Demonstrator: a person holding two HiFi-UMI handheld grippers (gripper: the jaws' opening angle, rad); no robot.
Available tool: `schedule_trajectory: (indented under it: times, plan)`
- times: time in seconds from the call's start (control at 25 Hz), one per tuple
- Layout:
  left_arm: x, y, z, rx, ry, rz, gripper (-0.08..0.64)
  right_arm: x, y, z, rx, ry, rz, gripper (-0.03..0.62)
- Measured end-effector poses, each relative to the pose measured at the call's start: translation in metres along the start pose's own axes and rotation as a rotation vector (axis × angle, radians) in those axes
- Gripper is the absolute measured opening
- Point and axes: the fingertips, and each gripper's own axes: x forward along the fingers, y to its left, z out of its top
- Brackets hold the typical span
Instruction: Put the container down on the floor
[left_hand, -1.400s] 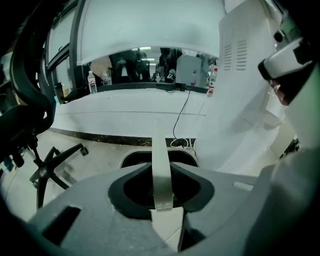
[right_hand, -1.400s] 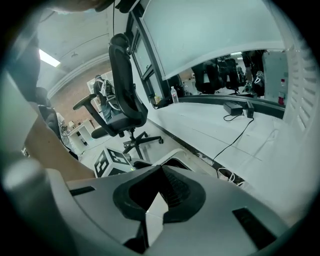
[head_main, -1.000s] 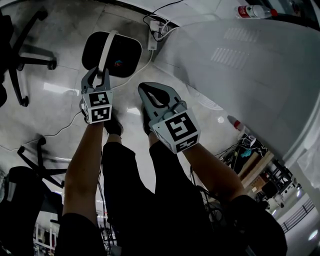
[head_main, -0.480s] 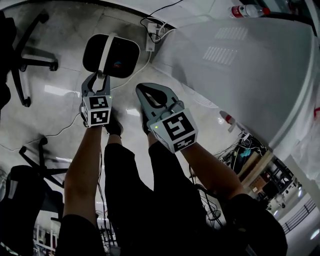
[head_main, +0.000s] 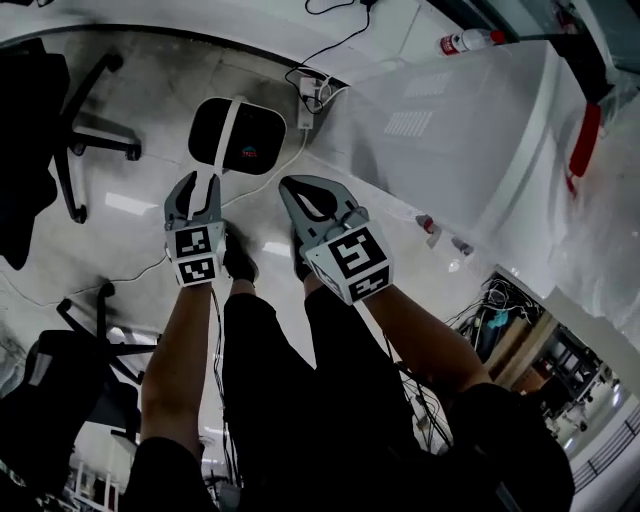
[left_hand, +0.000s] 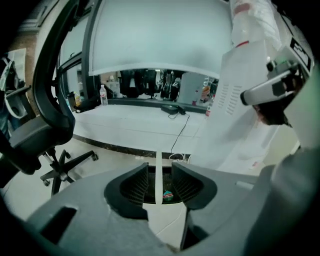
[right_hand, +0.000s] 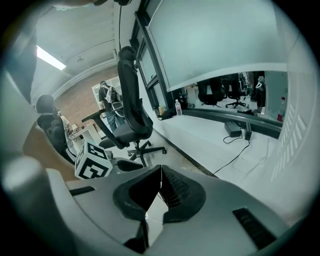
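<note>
The floor (head_main: 130, 210) is big and shiny, and the container (head_main: 262, 140) is already sitting on it, just in front of your shoes (head_main: 240, 264). I think the putting-down part is done and you are now letting go.

Your left tool (head_main: 197, 185) is hanging by the near end of the container's white handle (head_main: 228, 125). Its jaws have just been opening and are now standing wide apart. The handle is showing through the gap, but the pads are not pressing on it, so this tool is holding nothing. Your right tool (head_main: 292, 188) is hanging beside it over bare floor. It is pinched closed with nothing inside.

To finish well, try keeping the left jaws wide and going straight up. That way no pad is catching the handle and tipping the container. The right tool is not needed here, so it can be waiting off to the side.

Around you, a big white panel (head_main: 470, 140) is filling the right side, well apart from the container. A black chair (head_main: 35, 140) is standing on the left. A power strip (head_main: 305, 88) is lying just behind the container, and a white cord (head_main: 288, 150) is running from it along the container's side. Nothing is blocking the way up. The cord is the thing to watch if you are stepping back.
</note>
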Motion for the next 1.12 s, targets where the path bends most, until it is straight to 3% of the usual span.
schedule_trajectory:
  times: [0.32,0.56,1.12]
  plan:
    - [-0.084,-0.005,0.065,-0.051,-0.114,0.009,0.152,-0.044,0.020,0.053,-0.024,-0.052,-0.002,0.006]
    - [-0.144,-0.021,0.131,-0.071,-0.248,0.004,0.137,-0.076,0.030,0.088,-0.047,-0.098,-0.004,0.006]
    - [-0.263,-0.054,0.219,-0.067,-0.385,-0.019,0.095,-0.164,0.067,0.154,-0.079,-0.181,-0.001,0.007]
